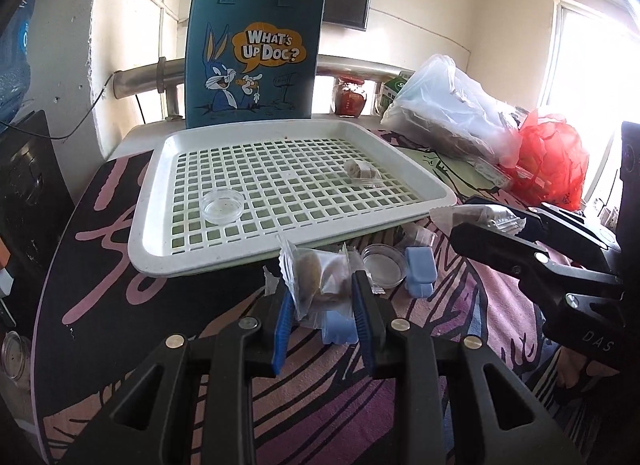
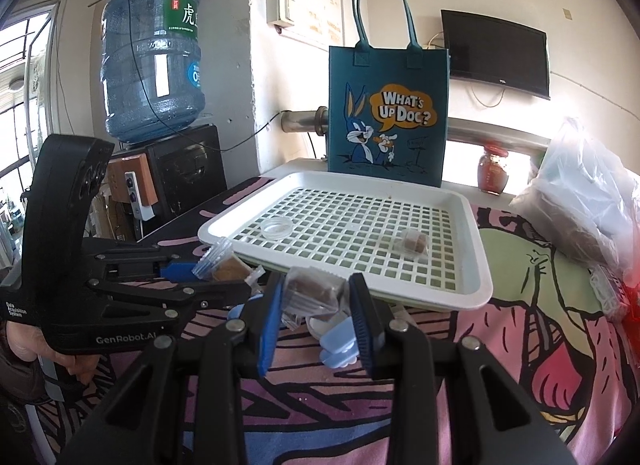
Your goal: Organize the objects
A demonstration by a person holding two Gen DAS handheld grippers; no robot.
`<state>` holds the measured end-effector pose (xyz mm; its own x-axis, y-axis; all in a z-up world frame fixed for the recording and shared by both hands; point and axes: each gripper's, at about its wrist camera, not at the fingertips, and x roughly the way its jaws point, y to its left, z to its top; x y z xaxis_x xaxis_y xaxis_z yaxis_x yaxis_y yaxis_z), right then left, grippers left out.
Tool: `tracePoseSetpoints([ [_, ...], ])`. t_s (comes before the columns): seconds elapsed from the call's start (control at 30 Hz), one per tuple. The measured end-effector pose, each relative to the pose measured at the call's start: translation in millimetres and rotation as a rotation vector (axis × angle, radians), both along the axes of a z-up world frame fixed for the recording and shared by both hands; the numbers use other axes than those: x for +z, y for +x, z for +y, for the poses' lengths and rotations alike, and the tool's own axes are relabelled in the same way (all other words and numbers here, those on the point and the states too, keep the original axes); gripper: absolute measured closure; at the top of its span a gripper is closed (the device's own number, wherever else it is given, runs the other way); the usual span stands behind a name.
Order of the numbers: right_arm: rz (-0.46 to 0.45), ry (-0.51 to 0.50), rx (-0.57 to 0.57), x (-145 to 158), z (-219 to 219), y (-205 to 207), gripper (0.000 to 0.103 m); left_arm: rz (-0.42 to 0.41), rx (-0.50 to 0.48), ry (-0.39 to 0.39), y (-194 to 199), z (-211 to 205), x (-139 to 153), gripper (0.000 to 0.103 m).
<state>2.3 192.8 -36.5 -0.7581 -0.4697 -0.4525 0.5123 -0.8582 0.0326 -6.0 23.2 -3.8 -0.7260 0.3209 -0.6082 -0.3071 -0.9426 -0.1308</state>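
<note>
Both grippers are nearly closed, each pinching a wrapped snack just in front of the white tray (image 1: 160, 257): left gripper (image 1: 322, 301) has a snack packet (image 1: 316, 281), right gripper (image 2: 316, 301) has a brown snack pack (image 2: 314, 293). I'd carry them over the tray rim, set them beside the wrapped snack (image 2: 412, 245) already there, away from the clear dish (image 2: 276, 228), and only let go low down.

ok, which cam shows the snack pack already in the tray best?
Right wrist: the pack sits unobstructed on the tray grid, and the brown pieces show through the clear wrapper. Left wrist has it further off and washed out by window glare, contents hard to read.
</note>
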Motion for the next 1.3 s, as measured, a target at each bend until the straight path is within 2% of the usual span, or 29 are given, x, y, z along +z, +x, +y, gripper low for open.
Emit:
tracePoseSetpoints([
  [0.3, 0.001, -0.022, -0.002, 0.6, 4.5, 0.1, 0.071, 0.053, -0.002, 0.0, 9.0, 0.5, 6.1, 0.076],
  [1.3, 0.01, -0.012, 0.011, -0.3, 2.1, 1.2, 0.071, 0.047, 0.023, 0.016, 7.3, -3.2, 6.4, 0.076],
])
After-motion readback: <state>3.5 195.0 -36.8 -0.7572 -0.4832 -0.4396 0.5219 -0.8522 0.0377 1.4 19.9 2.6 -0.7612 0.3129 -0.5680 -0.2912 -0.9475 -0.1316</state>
